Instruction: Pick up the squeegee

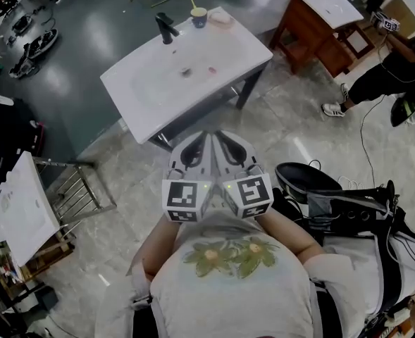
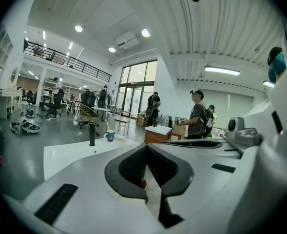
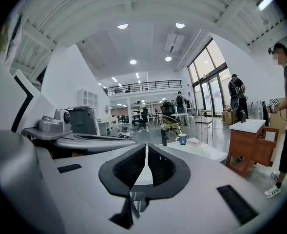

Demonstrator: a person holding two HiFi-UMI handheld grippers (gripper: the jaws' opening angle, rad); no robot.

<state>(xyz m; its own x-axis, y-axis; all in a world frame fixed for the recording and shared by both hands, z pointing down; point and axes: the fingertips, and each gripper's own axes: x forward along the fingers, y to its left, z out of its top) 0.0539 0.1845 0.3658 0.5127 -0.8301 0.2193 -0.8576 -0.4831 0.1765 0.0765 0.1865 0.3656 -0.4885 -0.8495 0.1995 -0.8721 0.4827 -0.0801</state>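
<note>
I can make out no squeegee in any view. Both grippers are held side by side in front of the person's chest and aim at a white washbasin table [image 1: 144, 97]. The left gripper [image 1: 204, 138] has its jaws together with nothing between them; in the left gripper view its tips [image 2: 146, 146] meet over the basin. The right gripper [image 1: 218, 136] is likewise shut and empty, with its tips [image 3: 146, 146] touching in the right gripper view. On the basin stand a black tap [image 1: 166, 28] and a blue cup [image 1: 199, 17] holding a yellow stick. A pink item [image 1: 221, 17] lies by the cup.
A wooden cabinet with a white top [image 1: 313, 27] stands at the back right, with a person [image 1: 387, 72] beside it. A metal rack [image 1: 77, 189] is on the floor at the left. Black gear and cables [image 1: 334, 196] lie at the right. More people stand far off [image 2: 198, 113].
</note>
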